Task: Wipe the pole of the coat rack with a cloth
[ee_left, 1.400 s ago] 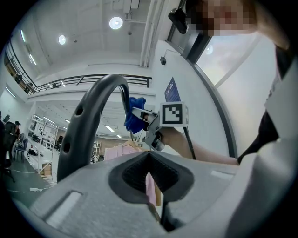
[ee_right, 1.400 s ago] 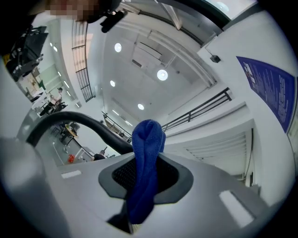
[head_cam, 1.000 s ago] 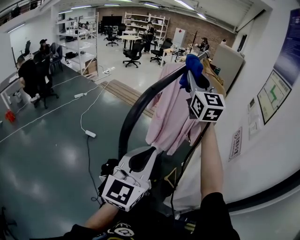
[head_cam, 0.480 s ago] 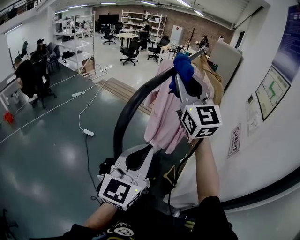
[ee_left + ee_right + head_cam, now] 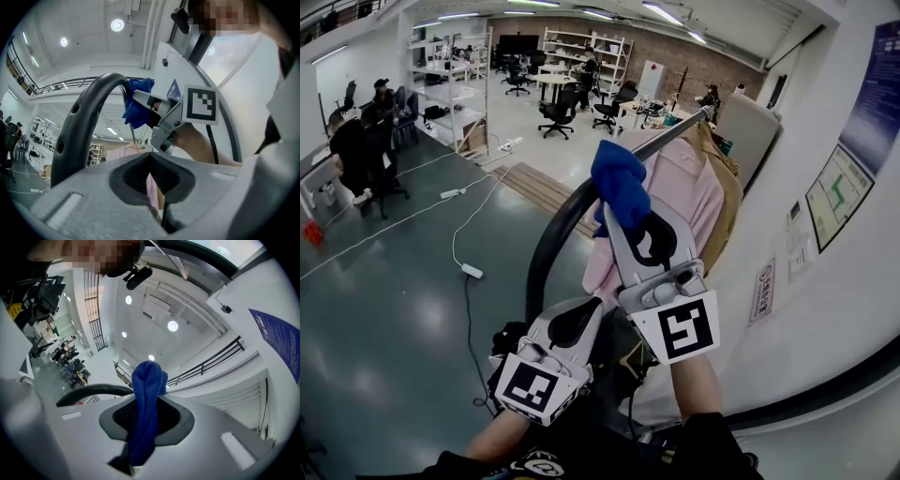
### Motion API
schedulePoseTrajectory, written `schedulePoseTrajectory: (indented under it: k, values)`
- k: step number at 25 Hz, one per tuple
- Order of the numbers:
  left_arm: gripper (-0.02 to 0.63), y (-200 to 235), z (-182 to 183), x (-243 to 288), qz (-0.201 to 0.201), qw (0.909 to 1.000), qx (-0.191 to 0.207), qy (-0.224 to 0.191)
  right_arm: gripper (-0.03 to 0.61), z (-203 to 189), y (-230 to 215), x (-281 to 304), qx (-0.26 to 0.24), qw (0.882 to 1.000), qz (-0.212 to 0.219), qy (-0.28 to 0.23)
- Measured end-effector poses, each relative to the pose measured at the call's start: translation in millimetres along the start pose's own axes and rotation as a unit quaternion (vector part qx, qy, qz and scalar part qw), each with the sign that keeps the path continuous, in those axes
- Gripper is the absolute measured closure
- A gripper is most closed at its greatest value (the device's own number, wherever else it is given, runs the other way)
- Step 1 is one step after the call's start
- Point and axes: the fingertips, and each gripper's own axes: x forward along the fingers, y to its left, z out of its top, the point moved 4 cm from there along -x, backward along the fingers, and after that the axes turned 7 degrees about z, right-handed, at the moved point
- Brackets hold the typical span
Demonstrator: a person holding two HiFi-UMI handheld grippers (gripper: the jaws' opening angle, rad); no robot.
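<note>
Low in the head view, at about 7 o'clock, the left gripper (image 5: pixel 584 315) has its tongs pressed together on nothing. Its own view shows only a sliver of hanging clothes past the pads, and the thick black curved pole of the coat rack (image 5: pixel 549 242) rises just beside it at its 10 o'clock rather than between the tongs. This gripper seems to wait close by, perhaps to steady the frame, and takes no part in the wiping. The pole arcs up and to the right. At the top of its bend, near 12 o'clock, sits the bunched blue terry cloth (image 5: pixel 618 180), which appears to press on the tube. The right gripper (image 5: pixel 617 219) pinches that cloth firmly. A fat wad stands out past the tips, so fabric rather than plastic meets the pole, and the arm reaches up from 5 o'clock to bear along the curve. Judging by this, the wipe is under way at the bend. Beyond, at 1 o'clock, a pale pink shirt (image 5: pixel 680 192) and a tan garment (image 5: pixel 727 187) hang from the straight silver rail (image 5: pixel 670 137).
</note>
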Motion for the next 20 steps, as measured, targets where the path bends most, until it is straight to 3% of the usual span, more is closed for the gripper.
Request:
schedulePoseTrajectory:
  k: [4,8,13,20]
  values:
    - [0.609,1.3,-3.2,-2.8,0.005,1.0,-0.002,0.003,0.507,-21.6,-13.2,-0.8,-0.018,1.0,-0.012,0.011]
    - [0.609,3.9,-1.0,-3.0,0.008,1.0,-0.001,0.0,0.508,-50.2,-52.2,4.2,-0.016,0.998,-0.052,0.023]
    - [0.609,-0.2,-1.4,2.5,0.001,1.0,0.003,0.002,0.508,-94.7,-107.0,3.4,0.036,0.993,-0.093,0.065]
    - [0.609,-0.6,-0.4,1.0,-0.008,0.9999,0.007,0.007,0.508,-156.8,-179.8,6.9,0.078,0.975,-0.15,0.141]
